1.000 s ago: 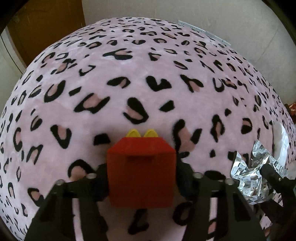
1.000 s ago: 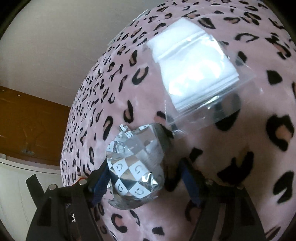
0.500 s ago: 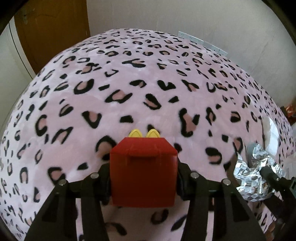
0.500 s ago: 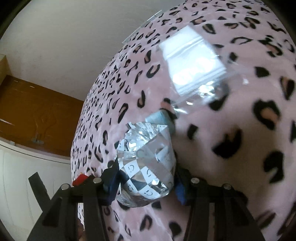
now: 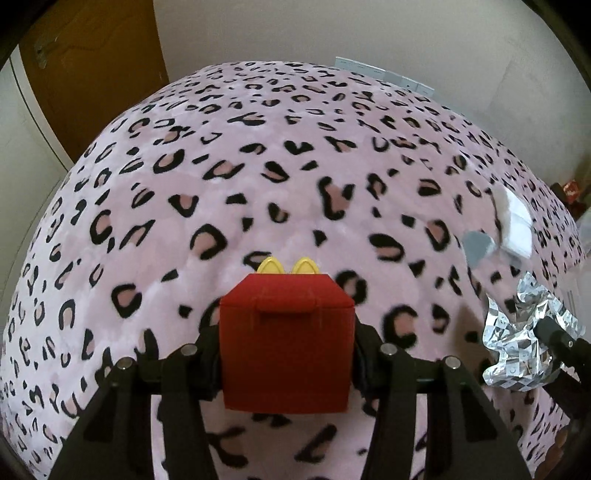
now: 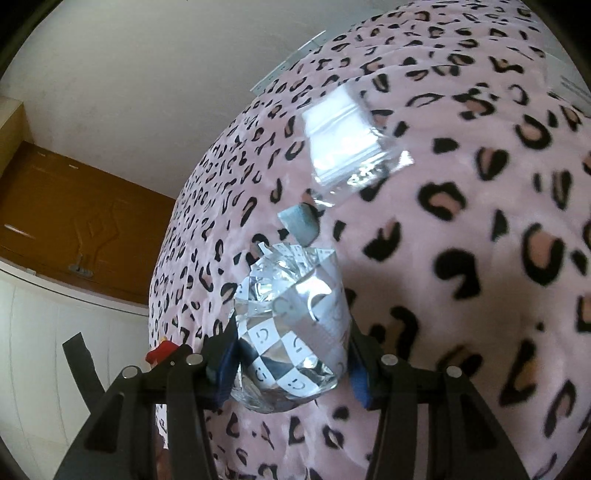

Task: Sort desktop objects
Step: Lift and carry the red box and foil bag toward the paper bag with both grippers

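My left gripper [image 5: 286, 347] is shut on a red box [image 5: 286, 343] with two yellow tabs on top and holds it above the pink leopard-print blanket [image 5: 258, 166]. My right gripper [image 6: 291, 354] is shut on a crumpled silver foil packet [image 6: 291, 332] with a checkered smiley print, also lifted off the blanket [image 6: 480, 258]. The foil packet [image 5: 524, 347] shows at the right edge of the left wrist view. A small grey block [image 6: 299, 223] and a clear zip bag [image 6: 347, 136] with white contents lie on the blanket beyond the packet.
A brown wooden door [image 5: 92, 74] stands at the far left, with a white wall [image 5: 369, 29] behind the blanket. A white strip [image 5: 384, 74] lies at the blanket's far edge. The zip bag [image 5: 515, 221] and grey block [image 5: 478, 245] lie at the right.
Both grippers have risen and pulled back with their loads; the blanket looks farther away. The grey block, hidden behind the foil packet a second ago, now shows.
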The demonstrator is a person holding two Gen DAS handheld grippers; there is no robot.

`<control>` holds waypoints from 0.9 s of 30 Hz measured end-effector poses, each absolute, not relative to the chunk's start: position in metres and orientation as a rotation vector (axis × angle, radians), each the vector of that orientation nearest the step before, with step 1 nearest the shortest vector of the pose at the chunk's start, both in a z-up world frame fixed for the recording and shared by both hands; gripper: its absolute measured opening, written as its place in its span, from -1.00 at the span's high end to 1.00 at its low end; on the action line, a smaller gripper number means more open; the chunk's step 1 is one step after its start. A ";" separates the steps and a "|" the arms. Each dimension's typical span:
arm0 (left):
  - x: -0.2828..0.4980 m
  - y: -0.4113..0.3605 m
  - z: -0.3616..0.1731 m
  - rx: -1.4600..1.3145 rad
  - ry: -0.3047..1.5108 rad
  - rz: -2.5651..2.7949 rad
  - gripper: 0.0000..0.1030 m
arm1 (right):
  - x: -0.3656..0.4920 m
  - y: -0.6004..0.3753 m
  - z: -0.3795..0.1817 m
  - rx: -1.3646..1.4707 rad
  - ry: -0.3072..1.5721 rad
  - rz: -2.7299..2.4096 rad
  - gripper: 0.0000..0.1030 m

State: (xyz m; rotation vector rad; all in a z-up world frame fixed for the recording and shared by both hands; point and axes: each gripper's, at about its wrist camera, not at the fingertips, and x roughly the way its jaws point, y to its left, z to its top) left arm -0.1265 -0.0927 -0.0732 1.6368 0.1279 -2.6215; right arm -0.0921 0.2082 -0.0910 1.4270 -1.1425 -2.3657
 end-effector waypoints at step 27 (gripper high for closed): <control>-0.064 0.045 0.007 1.641 -0.116 -2.816 -0.02 | -0.012 0.283 -0.018 1.324 -1.055 -2.566 0.01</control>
